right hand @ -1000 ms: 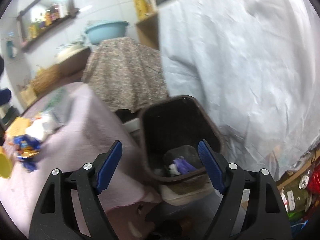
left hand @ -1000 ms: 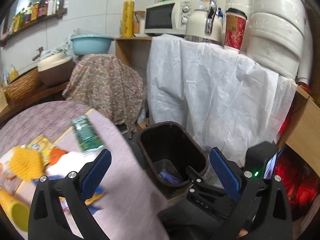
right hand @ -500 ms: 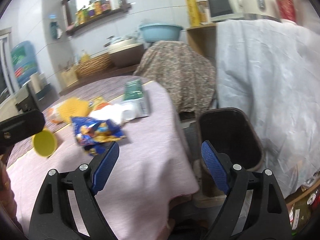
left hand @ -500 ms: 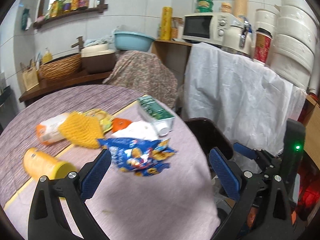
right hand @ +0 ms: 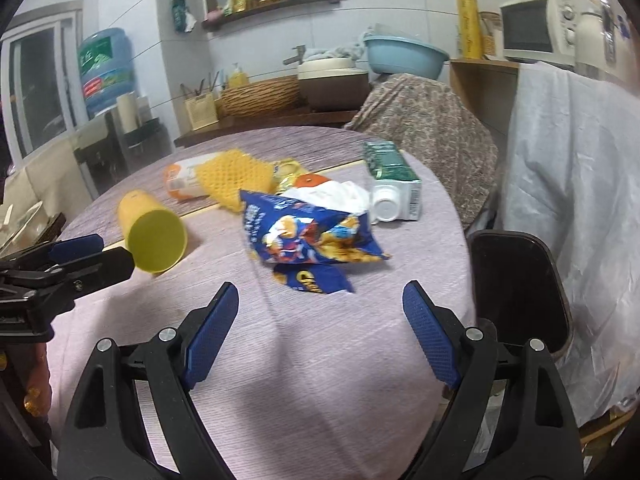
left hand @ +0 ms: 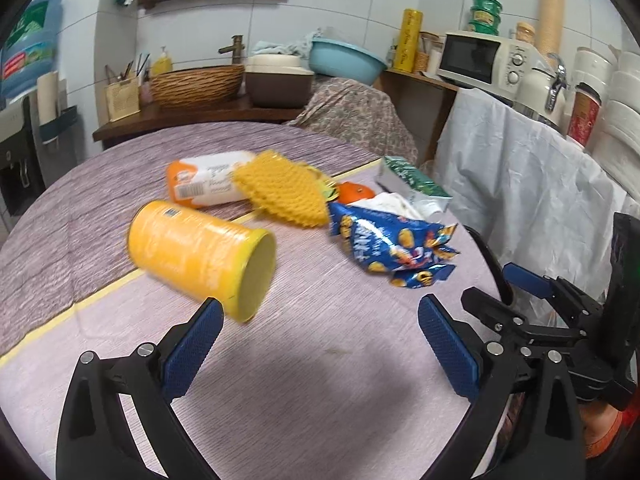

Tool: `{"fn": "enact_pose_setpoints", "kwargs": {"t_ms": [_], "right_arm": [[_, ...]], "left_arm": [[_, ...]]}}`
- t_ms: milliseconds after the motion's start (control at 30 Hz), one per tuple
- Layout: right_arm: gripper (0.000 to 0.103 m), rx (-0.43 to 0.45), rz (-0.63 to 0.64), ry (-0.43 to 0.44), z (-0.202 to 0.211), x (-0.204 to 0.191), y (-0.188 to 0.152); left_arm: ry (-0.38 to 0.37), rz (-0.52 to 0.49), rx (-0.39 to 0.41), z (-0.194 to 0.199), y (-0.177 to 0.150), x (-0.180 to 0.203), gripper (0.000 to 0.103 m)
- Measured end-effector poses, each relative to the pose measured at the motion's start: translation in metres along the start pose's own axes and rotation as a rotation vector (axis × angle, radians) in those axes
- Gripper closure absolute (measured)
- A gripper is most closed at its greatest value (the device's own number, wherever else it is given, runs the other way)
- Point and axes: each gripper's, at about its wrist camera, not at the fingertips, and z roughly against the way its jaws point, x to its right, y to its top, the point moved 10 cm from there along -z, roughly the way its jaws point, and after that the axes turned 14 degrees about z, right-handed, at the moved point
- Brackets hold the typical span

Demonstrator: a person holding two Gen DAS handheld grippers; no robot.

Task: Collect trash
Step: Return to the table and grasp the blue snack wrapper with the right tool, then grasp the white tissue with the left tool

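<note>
Trash lies on a round table (left hand: pixel 320 360) with a lilac cloth: a yellow can (left hand: pixel 200 258) (right hand: pixel 154 234) on its side, a blue snack bag (left hand: pixel 392 246) (right hand: pixel 308 236), a yellow foam net (left hand: pixel 286 190) (right hand: pixel 236 174), an orange-and-white packet (left hand: pixel 204 182), crumpled white paper (right hand: pixel 336 192) and a green carton (left hand: pixel 412 184) (right hand: pixel 394 180). My left gripper (left hand: pixel 320 330) is open just short of the can. My right gripper (right hand: pixel 320 316) is open just short of the snack bag. Nothing sits between either pair of fingers. A dark bin (right hand: pixel 516 284) stands at the table's right edge.
My right gripper (left hand: pixel 524 280) shows at the right in the left wrist view, and my left one (right hand: pixel 76 248) at the left in the right wrist view. A white sheet (right hand: pixel 572 168) covers a counter right of the bin. A patterned cloth (left hand: pixel 356 116) drapes something behind the table.
Both grippers swung left from over the bin to over the table. The can and snack bag now lie close ahead of the fingers. Both stay open and empty.
</note>
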Motion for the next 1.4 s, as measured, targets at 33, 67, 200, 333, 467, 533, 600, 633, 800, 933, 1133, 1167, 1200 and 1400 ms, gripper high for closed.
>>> {"fn": "enact_pose_setpoints", "kwargs": {"t_ms": [33, 67, 200, 333, 467, 533, 600, 633, 800, 933, 1133, 1167, 1200, 1400], "right_arm": [[0.019, -0.005, 0.013, 0.001, -0.002, -0.004, 0.0], [0.019, -0.015, 0.028, -0.003, -0.005, -0.007, 0.001], [0.021, -0.044, 0.04, -0.003, -0.019, -0.006, 0.004], [0.028, -0.066, 0.076, 0.006, -0.037, 0.001, 0.011], [0.028, -0.044, 0.225, -0.006, -0.05, 0.0, 0.028], [0.028, -0.039, 0.344, 0.001, -0.055, -0.01, 0.036], [0.028, -0.054, 0.476, -0.015, -0.061, -0.021, 0.04], [0.028, -0.065, 0.521, -0.01, -0.065, -0.025, 0.04], [0.044, -0.122, 0.592, -0.024, -0.085, -0.025, 0.035], [0.054, -0.106, 0.582, -0.037, -0.083, -0.021, 0.035], [0.063, -0.039, 0.52, 0.008, -0.06, -0.024, 0.033], [0.063, -0.03, 0.506, 0.013, -0.056, -0.024, 0.033], [0.064, -0.02, 0.482, 0.026, -0.05, -0.024, 0.032], [0.09, 0.005, 0.32, 0.047, -0.018, -0.003, 0.019]], "left_arm": [[0.005, 0.011, -0.009, -0.001, -0.001, -0.005, 0.01], [0.003, 0.018, -0.013, -0.001, -0.002, -0.009, 0.012], [-0.004, 0.021, -0.014, 0.002, -0.004, -0.013, 0.014], [-0.008, 0.018, -0.014, 0.004, -0.005, -0.013, 0.014], [-0.009, 0.017, -0.017, 0.004, -0.006, -0.015, 0.014], [-0.011, 0.022, -0.019, 0.004, -0.006, -0.016, 0.014], [-0.012, 0.028, -0.022, 0.004, -0.007, -0.017, 0.014], [-0.012, 0.029, -0.024, 0.003, -0.007, -0.017, 0.014], [-0.01, 0.02, -0.031, 0.001, -0.008, -0.015, 0.014], [-0.01, 0.016, -0.035, 0.0, -0.007, -0.014, 0.014], [-0.02, 0.011, -0.043, -0.004, -0.004, -0.009, 0.014], [-0.021, 0.009, -0.044, -0.004, -0.004, -0.009, 0.014], [-0.023, 0.008, -0.044, -0.004, -0.003, -0.008, 0.014], [-0.05, 0.009, -0.064, -0.014, 0.005, 0.006, 0.028]]}}
